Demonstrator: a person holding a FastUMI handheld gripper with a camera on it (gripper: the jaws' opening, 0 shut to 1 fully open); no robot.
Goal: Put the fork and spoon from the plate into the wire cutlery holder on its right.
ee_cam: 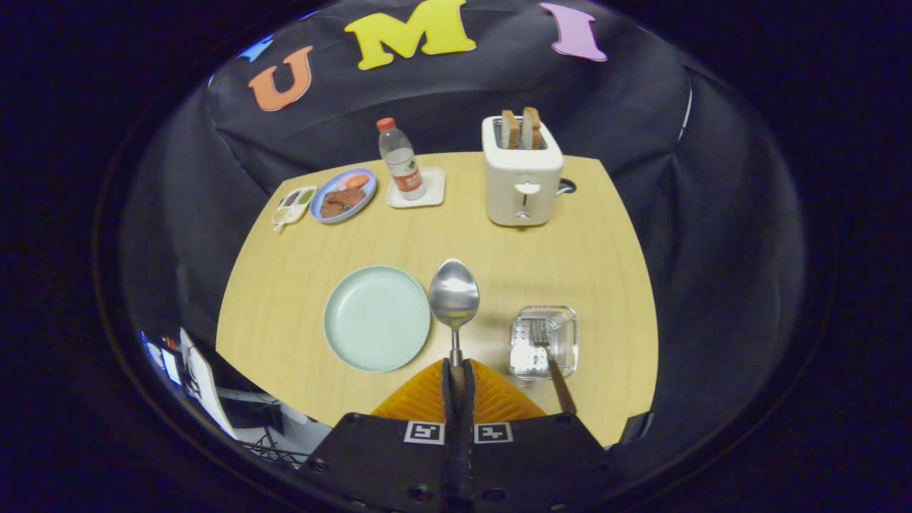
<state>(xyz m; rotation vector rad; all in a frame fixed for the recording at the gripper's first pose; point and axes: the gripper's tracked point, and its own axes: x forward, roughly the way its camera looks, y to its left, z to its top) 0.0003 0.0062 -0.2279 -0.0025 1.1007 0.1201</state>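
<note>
Polished steel catches the light: your gripper [457, 370] has both fingers pinched on the spoon [454, 298] handle, its oval bowl pointing straight ahead, long axis in line with the fingers. The spoon hangs over the pale wood tabletop [299, 278] between the round, smooth mint plate [376, 318] and the wire cutlery holder [543, 342] near the front right edge — the fork [547, 350] already stands in it, tines inside, handle leaning toward you.

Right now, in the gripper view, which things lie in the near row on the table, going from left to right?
Plate → spoon, its handle clamped between the gripper fingers → wire cutlery holder with the fork in it.
</note>
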